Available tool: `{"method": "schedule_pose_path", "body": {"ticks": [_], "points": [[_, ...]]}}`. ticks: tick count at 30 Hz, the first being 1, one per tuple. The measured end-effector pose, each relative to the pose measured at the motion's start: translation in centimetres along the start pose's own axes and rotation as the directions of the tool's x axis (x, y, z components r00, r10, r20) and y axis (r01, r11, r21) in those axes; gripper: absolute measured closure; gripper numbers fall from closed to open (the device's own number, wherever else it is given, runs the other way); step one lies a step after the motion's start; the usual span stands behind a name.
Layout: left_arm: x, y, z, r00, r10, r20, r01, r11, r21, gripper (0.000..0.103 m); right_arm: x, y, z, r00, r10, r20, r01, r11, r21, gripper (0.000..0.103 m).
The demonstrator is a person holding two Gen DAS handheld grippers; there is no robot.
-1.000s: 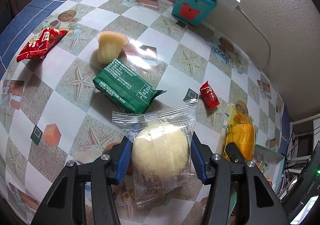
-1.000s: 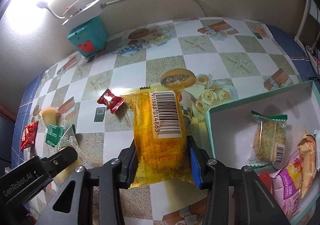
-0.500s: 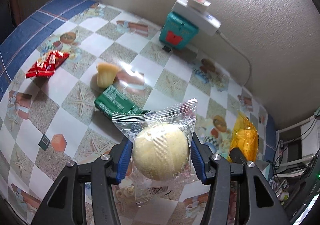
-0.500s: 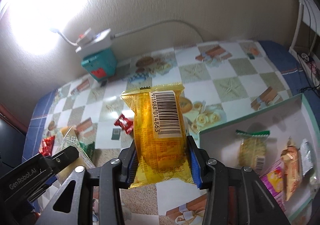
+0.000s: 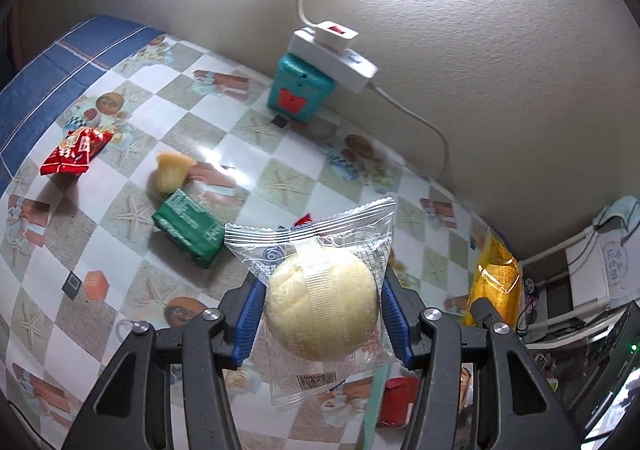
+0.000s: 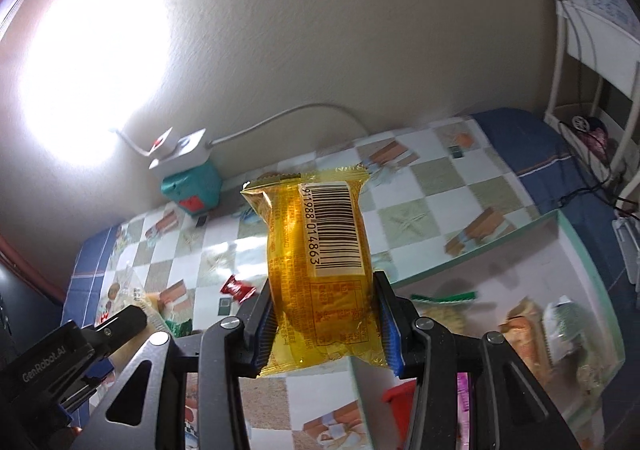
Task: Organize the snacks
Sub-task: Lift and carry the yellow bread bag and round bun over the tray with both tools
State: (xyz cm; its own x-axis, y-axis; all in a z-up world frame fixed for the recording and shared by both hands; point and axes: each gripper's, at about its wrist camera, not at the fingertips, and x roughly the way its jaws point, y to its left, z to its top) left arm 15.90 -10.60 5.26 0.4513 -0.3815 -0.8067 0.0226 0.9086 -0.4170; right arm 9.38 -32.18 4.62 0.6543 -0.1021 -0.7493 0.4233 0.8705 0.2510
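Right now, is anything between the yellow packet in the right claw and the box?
Nothing visible. The yellow packet hangs in the right claw just left of the box; its near corner looks open.

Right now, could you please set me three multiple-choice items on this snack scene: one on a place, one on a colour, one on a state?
1. Where does the white power strip rest?
A. on the teal box
B. inside the storage box
C. on the green packet

2. What colour is the wrapper of the snack in the right gripper?
A. purple
B. yellow-orange
C. green

3. How is the round bun in a clear wrapper placed?
A. lying in the storage box
B. lying flat on the tablecloth
C. clamped in the left gripper

Answers:
1 A, the strip sits across the teal box's top by the wall.
2 B, the barcoded packet between its pads is yellow-orange.
3 C, both blue pads press on the bun's sides, above the tablecloth.
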Motion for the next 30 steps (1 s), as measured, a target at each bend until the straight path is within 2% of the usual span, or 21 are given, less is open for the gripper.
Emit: {"method": "schedule_pose_path", "body": {"ticks": [11, 19, 27, 30], "points": [[0.9, -3.8, -2.0, 1.0, -0.024, -0.015, 0.025, 0.998, 0.064, 0.047, -2.1, -7.9, 1.3, 0.997, -0.07, 0.031, 0.066, 0.988, 0.138, 0.056], [2.5, -7.4, -3.6, 0.998, -0.035, -0.047, 0.041, 0.991, 0.131, 0.047, -3.7, -14.4, 1.6, 0.99, -0.133, 0.046, 0.117, 0.959, 0.257, 0.056], [5.2, -11.6, -6.5, 0.997, -0.018, -0.073, 0.036, 0.968, 0.248, 0.047, -3.8, -19.3, 1.2, 0.975, -0.222, 0.021, 0.203, 0.923, 0.327, 0.056], [6.3, -12.8, -7.8, 0.995, -0.009, -0.095, 0.037, 0.957, 0.289, 0.047, -2.9, -20.7, 0.7, 0.975, -0.222, -0.014, 0.213, 0.912, 0.349, 0.056]]}}
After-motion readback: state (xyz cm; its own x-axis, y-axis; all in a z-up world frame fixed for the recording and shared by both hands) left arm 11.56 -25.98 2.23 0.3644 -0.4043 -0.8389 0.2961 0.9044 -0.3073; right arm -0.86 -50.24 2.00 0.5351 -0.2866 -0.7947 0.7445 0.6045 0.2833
